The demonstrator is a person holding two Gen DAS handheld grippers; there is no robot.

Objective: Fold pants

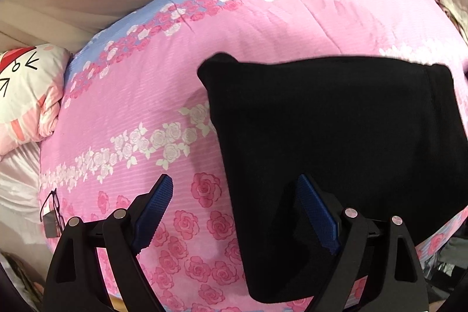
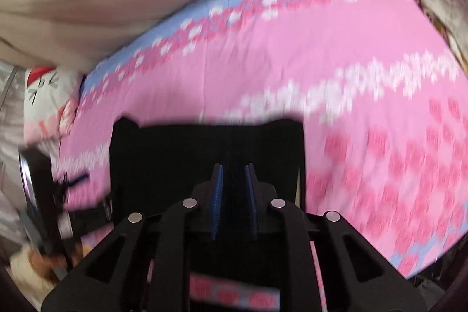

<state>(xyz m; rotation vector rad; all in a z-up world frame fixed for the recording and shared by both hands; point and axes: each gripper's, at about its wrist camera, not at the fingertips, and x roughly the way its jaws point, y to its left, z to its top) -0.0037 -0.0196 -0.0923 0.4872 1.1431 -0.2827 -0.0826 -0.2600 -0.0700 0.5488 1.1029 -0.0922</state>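
The left claw [image 1: 234,209] gapes wide, empty, over the folded black pants [image 1: 336,136] on a rose-print quilt [image 1: 146,113]; the right claw [image 2: 233,189] stands narrowly apart above them, grip unclear. Glasses [image 1: 52,206] lie beyond the pants' left edge.

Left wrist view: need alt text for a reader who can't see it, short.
Folded black pants lie on a pink rose-print quilt, seen from above. The left gripper hangs open over the pants' near left edge, blue pads apart and gripping nothing. A cartoon-cat pillow and a pair of glasses lie at the left.
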